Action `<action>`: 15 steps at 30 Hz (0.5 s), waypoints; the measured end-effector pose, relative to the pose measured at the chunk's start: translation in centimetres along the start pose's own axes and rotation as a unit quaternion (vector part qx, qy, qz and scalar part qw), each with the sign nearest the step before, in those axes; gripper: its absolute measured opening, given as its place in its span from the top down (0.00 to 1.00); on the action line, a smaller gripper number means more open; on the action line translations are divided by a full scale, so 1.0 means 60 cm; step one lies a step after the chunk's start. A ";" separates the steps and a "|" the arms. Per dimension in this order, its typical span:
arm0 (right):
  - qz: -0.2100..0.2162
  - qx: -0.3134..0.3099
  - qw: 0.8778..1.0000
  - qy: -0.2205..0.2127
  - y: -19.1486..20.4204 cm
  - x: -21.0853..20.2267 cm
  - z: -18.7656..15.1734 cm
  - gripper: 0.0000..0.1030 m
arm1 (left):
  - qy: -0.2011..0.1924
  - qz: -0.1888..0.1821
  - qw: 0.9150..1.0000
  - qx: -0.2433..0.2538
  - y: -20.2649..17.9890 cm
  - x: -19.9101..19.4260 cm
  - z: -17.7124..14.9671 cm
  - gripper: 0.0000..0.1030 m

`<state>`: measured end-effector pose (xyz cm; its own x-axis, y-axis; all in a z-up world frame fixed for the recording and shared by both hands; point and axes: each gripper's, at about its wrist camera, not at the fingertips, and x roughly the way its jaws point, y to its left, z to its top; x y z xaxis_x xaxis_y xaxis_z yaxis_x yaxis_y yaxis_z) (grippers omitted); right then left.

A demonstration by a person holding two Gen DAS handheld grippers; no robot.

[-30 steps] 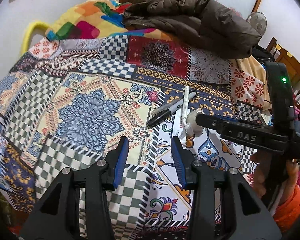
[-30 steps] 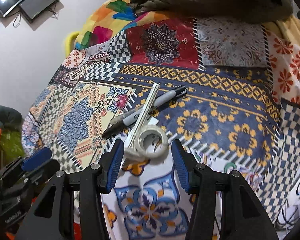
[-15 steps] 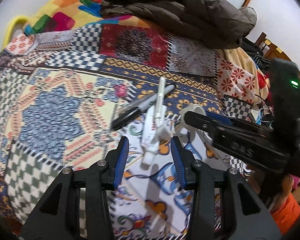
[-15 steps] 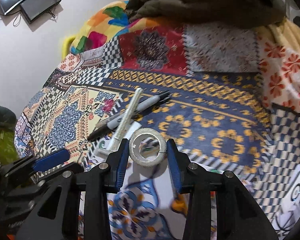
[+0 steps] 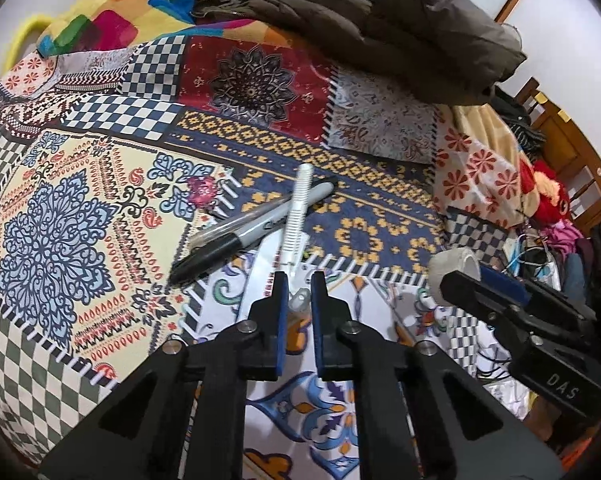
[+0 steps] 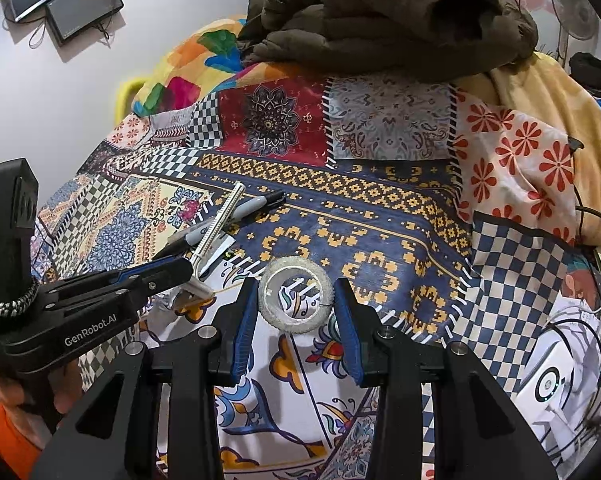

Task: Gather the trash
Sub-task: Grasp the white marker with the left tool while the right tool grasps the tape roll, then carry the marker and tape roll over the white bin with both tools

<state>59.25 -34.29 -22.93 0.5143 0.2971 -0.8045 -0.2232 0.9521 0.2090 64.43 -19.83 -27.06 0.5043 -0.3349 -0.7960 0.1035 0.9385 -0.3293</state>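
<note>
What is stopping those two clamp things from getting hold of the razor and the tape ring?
Nothing visible. The left gripper has just closed on the white razor, and the right gripper holds the tape roll between its pads.

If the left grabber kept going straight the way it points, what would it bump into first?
The left gripper already pinches the white razor; past that, probably the patterned bedspread beneath it, though depth is unclear.

Bright, sharp, fisheye-warped, dark corners
</note>
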 end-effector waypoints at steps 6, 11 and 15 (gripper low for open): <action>0.002 0.000 1.000 -0.003 0.009 -0.018 -0.002 0.66 | -0.009 0.000 1.000 0.009 -0.015 -0.037 -0.003 0.91; 0.001 -0.010 1.000 -0.009 0.028 -0.047 -0.005 0.66 | -0.027 0.004 0.999 0.021 -0.026 -0.093 -0.003 0.91; 0.002 -0.021 1.000 -0.018 0.052 -0.080 -0.003 0.66 | -0.045 0.016 0.998 0.029 -0.036 -0.149 -0.005 0.91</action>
<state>55.93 -32.74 -18.50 0.5431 0.3037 -0.7828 -0.2600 0.9473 0.1872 59.45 -18.89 -19.38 0.5825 -0.2974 -0.7564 0.1337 0.9530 -0.2718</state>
